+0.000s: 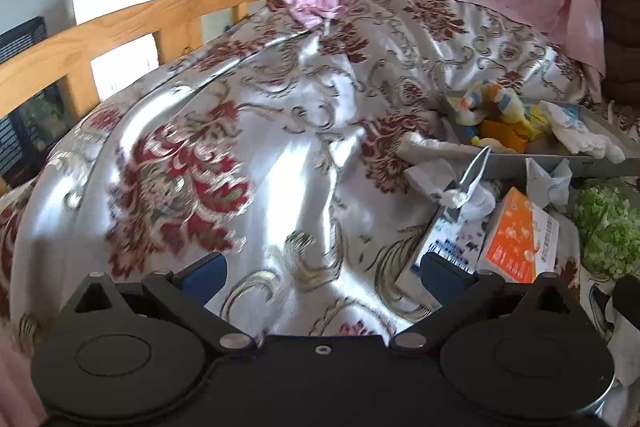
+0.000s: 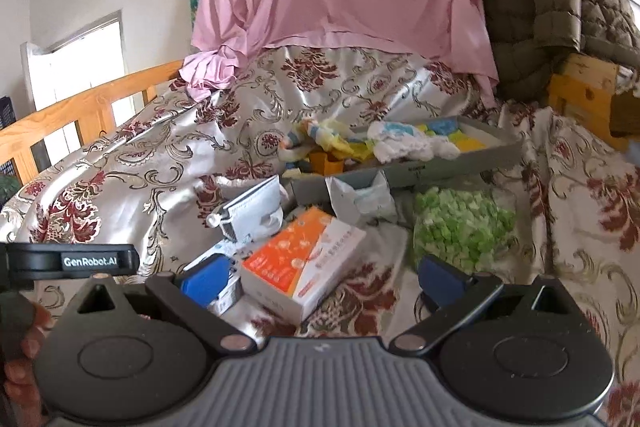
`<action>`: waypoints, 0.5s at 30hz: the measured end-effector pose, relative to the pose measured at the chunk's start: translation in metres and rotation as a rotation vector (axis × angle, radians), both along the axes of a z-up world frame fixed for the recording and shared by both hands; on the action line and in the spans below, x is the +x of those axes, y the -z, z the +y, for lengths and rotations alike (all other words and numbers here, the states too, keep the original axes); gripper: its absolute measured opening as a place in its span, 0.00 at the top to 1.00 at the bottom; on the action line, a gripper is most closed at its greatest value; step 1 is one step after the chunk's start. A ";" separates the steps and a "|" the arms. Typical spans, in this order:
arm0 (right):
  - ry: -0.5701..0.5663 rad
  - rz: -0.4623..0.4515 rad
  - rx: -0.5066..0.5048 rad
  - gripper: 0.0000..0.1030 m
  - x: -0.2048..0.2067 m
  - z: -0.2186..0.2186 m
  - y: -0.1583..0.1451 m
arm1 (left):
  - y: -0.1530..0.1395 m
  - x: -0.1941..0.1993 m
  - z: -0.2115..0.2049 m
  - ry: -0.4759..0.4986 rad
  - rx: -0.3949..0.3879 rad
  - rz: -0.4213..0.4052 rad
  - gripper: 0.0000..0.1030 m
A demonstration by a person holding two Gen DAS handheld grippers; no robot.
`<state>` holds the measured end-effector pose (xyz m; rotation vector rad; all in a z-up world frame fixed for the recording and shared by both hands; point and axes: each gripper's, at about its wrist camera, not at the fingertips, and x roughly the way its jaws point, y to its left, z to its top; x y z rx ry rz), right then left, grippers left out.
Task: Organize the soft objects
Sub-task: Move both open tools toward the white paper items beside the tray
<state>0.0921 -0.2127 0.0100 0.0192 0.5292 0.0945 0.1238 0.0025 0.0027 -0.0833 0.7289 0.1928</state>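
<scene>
We are hovering between picks, left gripper (image 1: 322, 277) and right gripper (image 2: 322, 277) both spread wide and carrying nothing, the gray tray (image 2: 404, 179) already holding soft cloths, so next we are eyeing the green foam bag (image 2: 460, 227) just beside it.

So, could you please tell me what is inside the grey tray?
The grey tray holds a white knitted cloth, yellow cloths and blue and yellow sponges. Whatever lies under them is hidden.
</scene>
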 end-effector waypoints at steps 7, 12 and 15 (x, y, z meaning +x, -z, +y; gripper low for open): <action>0.000 -0.013 -0.033 0.00 0.021 -0.006 0.004 | -0.003 0.027 -0.010 0.126 -0.013 0.030 0.01; -0.040 0.004 -0.076 0.00 0.037 -0.006 0.012 | -0.002 0.049 -0.012 0.260 -0.056 0.066 0.01; -0.069 0.006 -0.102 0.00 0.051 -0.006 0.017 | 0.001 0.064 -0.014 0.320 -0.058 0.048 0.01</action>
